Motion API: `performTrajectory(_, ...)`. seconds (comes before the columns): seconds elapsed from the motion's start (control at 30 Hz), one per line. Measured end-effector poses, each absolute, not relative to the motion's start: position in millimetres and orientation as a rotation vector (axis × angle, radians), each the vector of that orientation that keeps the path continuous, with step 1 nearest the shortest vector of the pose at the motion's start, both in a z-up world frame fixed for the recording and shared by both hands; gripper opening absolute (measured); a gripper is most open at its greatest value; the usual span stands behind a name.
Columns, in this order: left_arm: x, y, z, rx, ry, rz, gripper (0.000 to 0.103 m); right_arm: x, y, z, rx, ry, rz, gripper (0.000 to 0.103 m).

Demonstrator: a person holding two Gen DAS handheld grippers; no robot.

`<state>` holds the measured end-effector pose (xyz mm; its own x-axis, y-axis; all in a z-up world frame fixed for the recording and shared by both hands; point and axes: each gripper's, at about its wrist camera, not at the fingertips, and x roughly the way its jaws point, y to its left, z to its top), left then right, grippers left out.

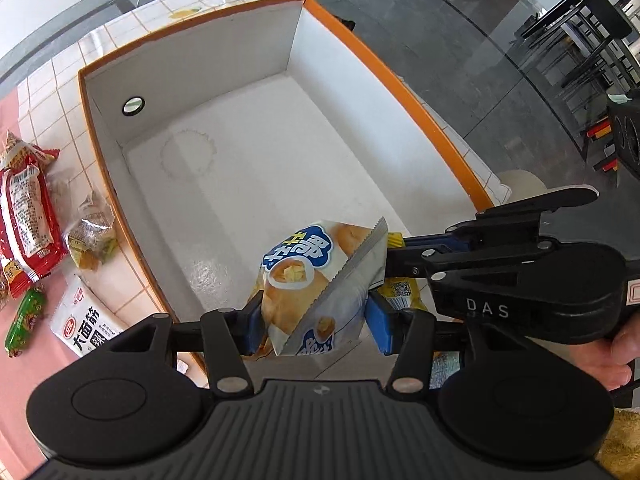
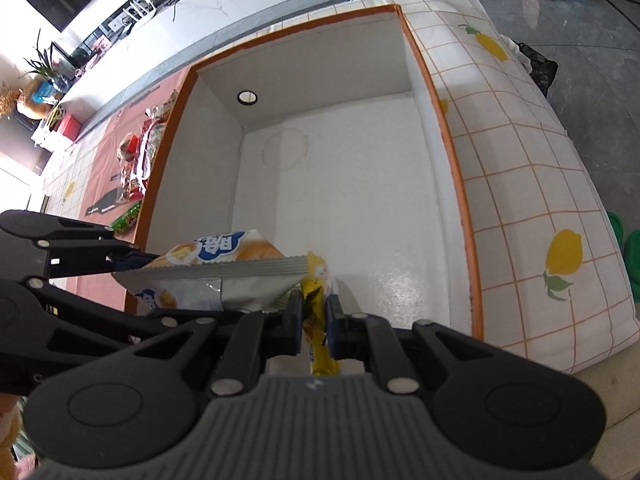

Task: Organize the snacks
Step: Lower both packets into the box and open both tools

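Observation:
My left gripper (image 1: 314, 320) is shut on a blue-and-white bread packet (image 1: 308, 280) and holds it over the near edge of a white box with an orange rim (image 1: 400, 80). The packet also shows in the right wrist view (image 2: 216, 256), with the left gripper (image 2: 132, 260) coming in from the left. My right gripper (image 2: 314, 320) is shut on a thin yellow snack packet (image 2: 316, 304) just beside the bread packet, over the box's near edge (image 2: 460, 184). In the left wrist view the right gripper (image 1: 394, 256) enters from the right, with the yellow packet (image 1: 400, 290) partly hidden.
Several loose snacks lie left of the box: a red packet (image 1: 28, 216), a clear wrapped snack (image 1: 90, 236), a green packet (image 1: 24, 320) and a white packet with black characters (image 1: 86, 324). The box sits on a checked cloth with lemons (image 2: 560, 256). The table edge is to the right.

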<state>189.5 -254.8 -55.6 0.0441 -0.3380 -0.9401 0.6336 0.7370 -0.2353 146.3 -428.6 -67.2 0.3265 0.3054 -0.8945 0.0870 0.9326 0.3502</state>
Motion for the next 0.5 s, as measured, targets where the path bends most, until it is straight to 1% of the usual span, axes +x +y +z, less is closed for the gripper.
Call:
performTrajectory(0.13,193.3,-260.2,-58.0,0.289,1.362,-0.743,0.061,149.1,-428.0,-72.7,0.360,1.262,0.139,0.007)
performTrajectory(0.33,191.2,-257.4,-60.2,0.301,1.360,-0.736,0.073,150.5,-425.1,-75.1,0.322,1.283,0.108,0.007)
performTrajectory(0.5,188.6,-247.4,-49.5,0.277,1.331,-0.727,0.075,151.6,-420.5,-74.5,0.299,1.293,0.105,0.008)
